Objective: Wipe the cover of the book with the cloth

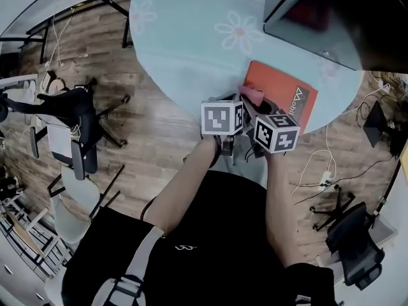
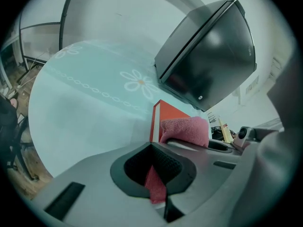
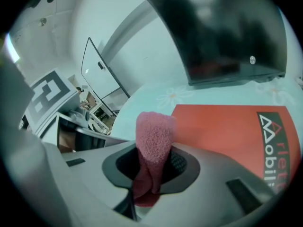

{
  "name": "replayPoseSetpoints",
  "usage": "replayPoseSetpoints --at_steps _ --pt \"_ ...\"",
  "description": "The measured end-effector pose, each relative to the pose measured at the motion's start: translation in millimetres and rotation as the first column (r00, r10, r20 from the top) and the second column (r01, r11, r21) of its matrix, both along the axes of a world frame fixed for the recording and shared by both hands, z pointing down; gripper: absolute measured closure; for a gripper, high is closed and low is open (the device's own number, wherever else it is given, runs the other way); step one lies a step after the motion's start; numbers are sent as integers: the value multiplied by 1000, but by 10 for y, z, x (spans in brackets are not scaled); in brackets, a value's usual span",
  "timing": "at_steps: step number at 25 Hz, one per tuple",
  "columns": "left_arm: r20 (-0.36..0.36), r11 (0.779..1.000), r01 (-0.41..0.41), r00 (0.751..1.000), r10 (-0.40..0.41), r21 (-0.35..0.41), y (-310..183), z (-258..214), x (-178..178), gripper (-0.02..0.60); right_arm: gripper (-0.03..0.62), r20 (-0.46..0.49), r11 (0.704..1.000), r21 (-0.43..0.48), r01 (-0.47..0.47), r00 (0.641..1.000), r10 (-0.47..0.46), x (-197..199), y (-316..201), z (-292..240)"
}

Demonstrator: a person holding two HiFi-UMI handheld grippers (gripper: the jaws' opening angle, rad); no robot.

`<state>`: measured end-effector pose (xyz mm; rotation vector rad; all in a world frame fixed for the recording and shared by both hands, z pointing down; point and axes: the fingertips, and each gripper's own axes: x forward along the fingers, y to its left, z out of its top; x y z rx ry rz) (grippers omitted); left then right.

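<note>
An orange-red book (image 1: pixel 282 96) lies flat at the near right edge of the round table (image 1: pixel 191 43), which wears a pale blue flowered cover. A pink cloth (image 1: pixel 250 94) sits bunched over the book's near left corner, between both grippers. My left gripper (image 2: pixel 154 176) is shut on a thin strip of the cloth (image 2: pixel 154 188). My right gripper (image 3: pixel 147 174) is shut on a thicker fold of the cloth (image 3: pixel 152 138), which sticks up above its jaws. The book's cover (image 3: pixel 232 129) spreads out ahead of the right gripper, and its spine (image 2: pixel 154 119) faces the left one.
A large dark case (image 1: pixel 322 14) stands on the table just beyond the book. Office chairs (image 1: pixel 73 136) stand on the wooden floor to the left, another chair (image 1: pixel 354 244) to the right. A power strip with cables (image 1: pixel 325 178) lies on the floor by the table.
</note>
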<state>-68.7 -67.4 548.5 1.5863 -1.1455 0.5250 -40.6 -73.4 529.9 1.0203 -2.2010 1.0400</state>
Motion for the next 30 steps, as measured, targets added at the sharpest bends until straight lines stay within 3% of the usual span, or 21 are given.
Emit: replayPoseSetpoints --at_steps 11,22,30 --pt "-27 998 -54 998 54 11 -12 -87 346 568 502 -4 997 -10 -81 997 81 363 50 -17" --pt "51 1000 -6 999 5 25 16 -83 484 568 502 6 999 -12 -39 999 39 527 153 -18" --pt "81 1000 -21 997 19 21 127 -86 763 568 501 46 998 -33 -45 998 46 800 256 -29"
